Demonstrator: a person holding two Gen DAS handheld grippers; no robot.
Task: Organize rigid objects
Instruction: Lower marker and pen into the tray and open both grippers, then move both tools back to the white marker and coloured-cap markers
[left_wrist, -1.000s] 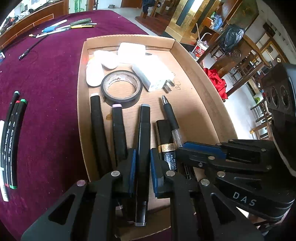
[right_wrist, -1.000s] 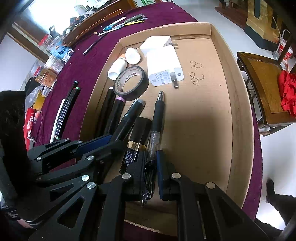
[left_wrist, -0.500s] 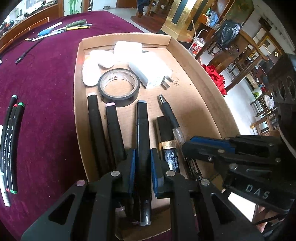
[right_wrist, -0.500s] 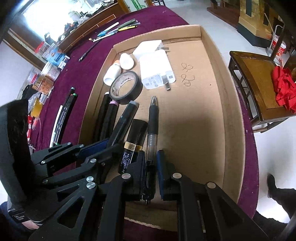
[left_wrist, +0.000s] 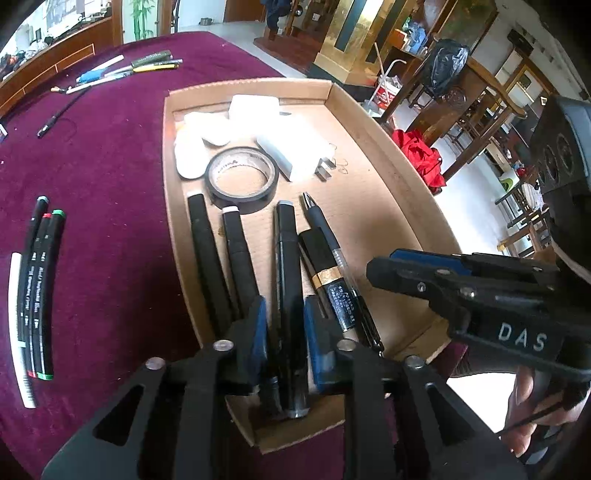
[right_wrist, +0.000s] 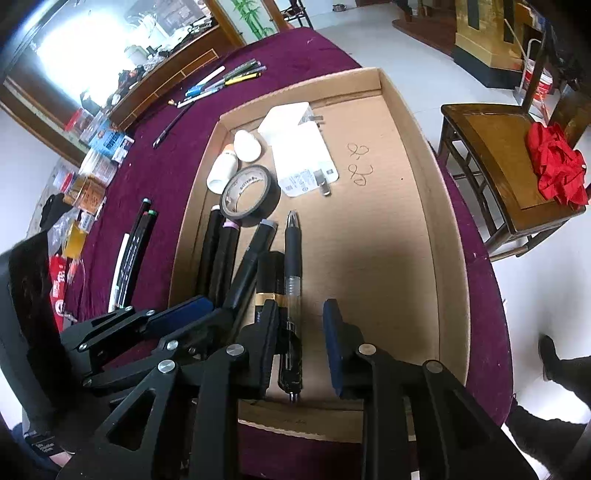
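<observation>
My left gripper (left_wrist: 284, 347) points forward and down, its jaws drawn in to a narrow gap. My right gripper (right_wrist: 301, 343) sits just beside it, angled the same way, jaws spread wide. Bare fingers (left_wrist: 524, 417) wrap the right handle.
</observation>
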